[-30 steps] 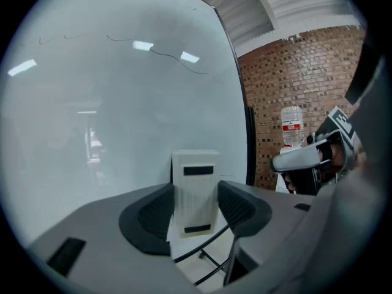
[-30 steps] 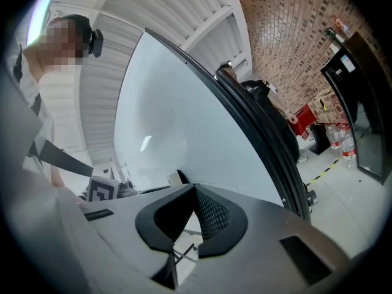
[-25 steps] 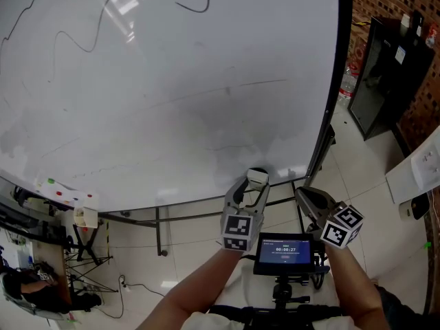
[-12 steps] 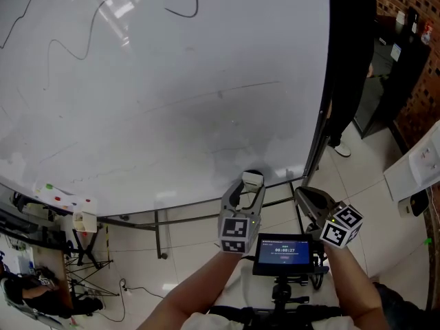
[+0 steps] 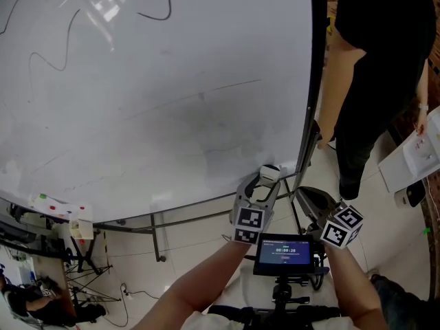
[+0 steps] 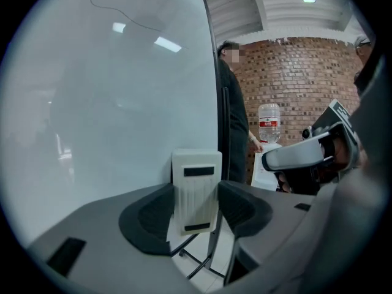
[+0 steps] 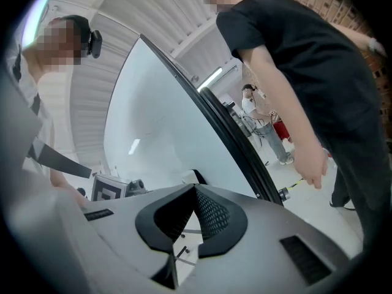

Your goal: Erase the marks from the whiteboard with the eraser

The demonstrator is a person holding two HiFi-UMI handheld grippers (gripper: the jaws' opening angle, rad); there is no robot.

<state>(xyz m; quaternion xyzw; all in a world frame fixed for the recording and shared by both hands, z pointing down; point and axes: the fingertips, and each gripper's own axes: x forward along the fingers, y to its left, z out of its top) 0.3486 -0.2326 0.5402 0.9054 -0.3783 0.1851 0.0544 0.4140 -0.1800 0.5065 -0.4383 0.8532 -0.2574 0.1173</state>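
In the head view I am holding the left gripper (image 5: 262,186) at the lower right corner of the whiteboard (image 5: 172,102), with the eraser (image 5: 269,173) pinched at its tip; the remaining marks (image 5: 159,9) are sitting high and to the left, well apart from it, so I am judging the coming sweep as up and leftward; the right gripper (image 5: 313,202) is hanging just beside, no nearer those marks. In the left gripper view the jaws are clamping the eraser (image 6: 196,192) by its sides, its long axis running out along them, and the board face (image 6: 110,103) is lying to its left; whether it is touching I cannot tell. In the right gripper view the right gripper (image 7: 195,213) is showing its jaws closed on nothing.
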